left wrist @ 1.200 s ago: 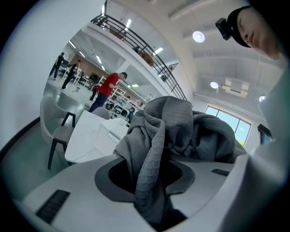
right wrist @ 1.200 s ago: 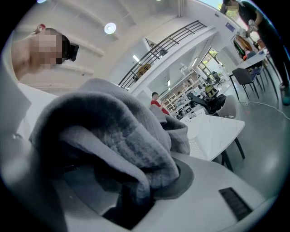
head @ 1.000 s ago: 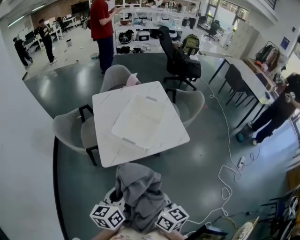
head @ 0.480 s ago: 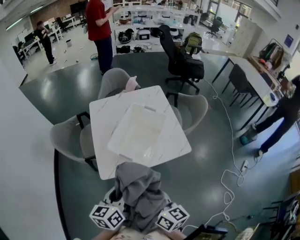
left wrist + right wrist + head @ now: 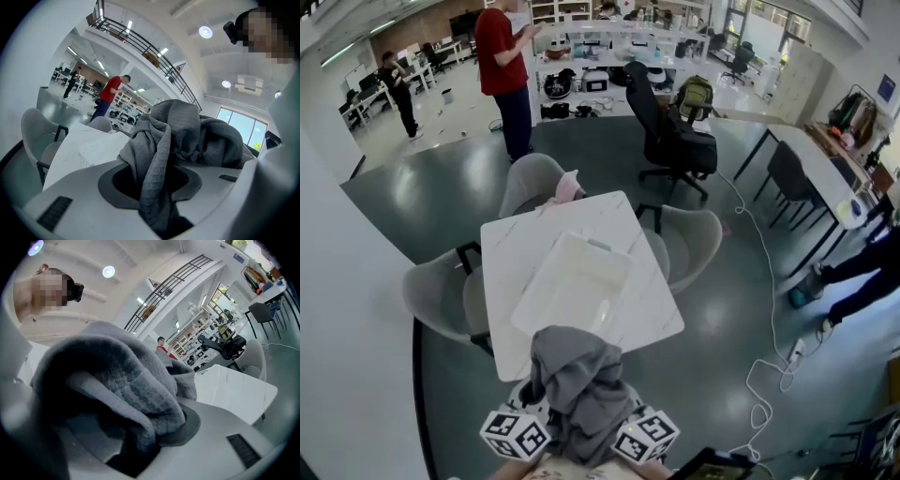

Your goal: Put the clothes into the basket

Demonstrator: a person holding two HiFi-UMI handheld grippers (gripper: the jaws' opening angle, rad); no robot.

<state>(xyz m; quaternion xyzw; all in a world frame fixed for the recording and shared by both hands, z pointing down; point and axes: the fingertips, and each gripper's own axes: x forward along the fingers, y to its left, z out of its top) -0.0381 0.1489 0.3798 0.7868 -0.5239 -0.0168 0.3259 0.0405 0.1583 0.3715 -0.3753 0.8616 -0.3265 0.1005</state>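
A crumpled grey garment hangs in the air between my two grippers, just short of the table's near edge. My left gripper is shut on it, the cloth bunched into its jaws. From the other side my right gripper is also shut on the garment, which covers its jaws. The white plastic basket lies on the white square table, beyond the garment, with nothing in it.
Three grey chairs ring the table; the far one holds a pink cloth. A black office chair and a person in red are behind. A white cable snakes over the floor at right.
The table and basket have come slightly nearer in the head view. Both grippers keep the grey garment in the same hold.
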